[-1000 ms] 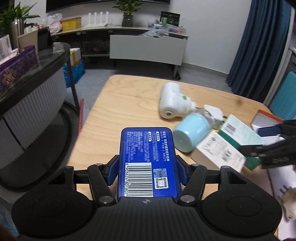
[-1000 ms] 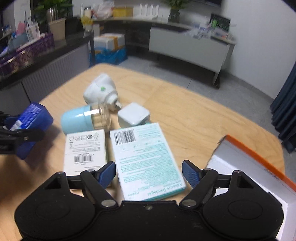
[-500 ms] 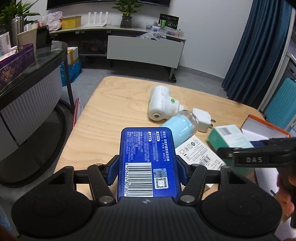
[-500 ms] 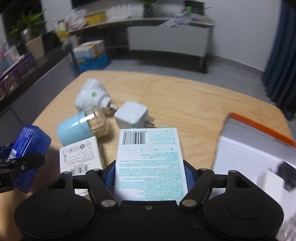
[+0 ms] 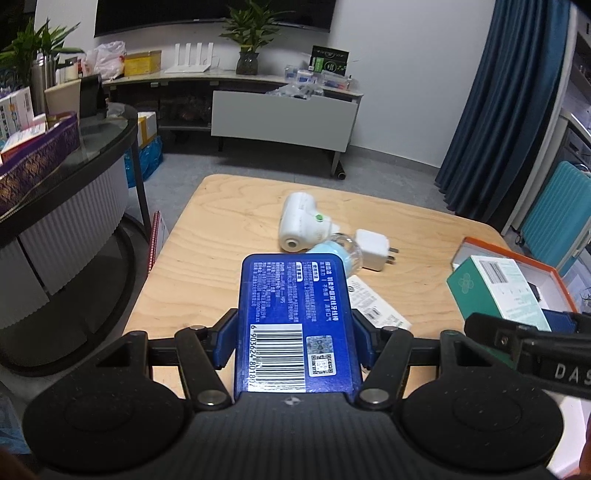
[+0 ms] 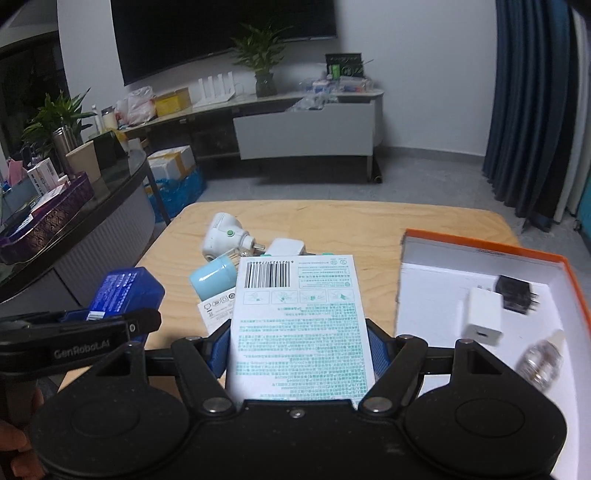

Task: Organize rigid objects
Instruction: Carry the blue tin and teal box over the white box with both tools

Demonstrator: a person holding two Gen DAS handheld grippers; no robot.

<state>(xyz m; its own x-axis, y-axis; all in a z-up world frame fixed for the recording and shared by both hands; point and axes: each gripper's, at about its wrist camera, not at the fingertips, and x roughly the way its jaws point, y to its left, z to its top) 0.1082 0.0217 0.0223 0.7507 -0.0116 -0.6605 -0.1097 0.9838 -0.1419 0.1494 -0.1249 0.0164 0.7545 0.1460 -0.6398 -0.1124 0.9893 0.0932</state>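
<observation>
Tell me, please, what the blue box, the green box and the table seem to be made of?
Blue box: probably glossy printed card or plastic; rounded corners and sheen leave it open.
Green box: matte printed cardboard, with sharp folded edges and a flat printed face.
Table: light wood, likely plywood, with visible grain and a smooth finish.

Living room: wall television (image 6: 221,33), low media console (image 5: 258,107), potted plants (image 5: 251,33).

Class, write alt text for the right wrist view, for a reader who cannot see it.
The right tool grips a white and teal box above a wooden table. To its right, an orange-rimmed tray holds a white charger; at left, the left tool holds a blue box.
</observation>
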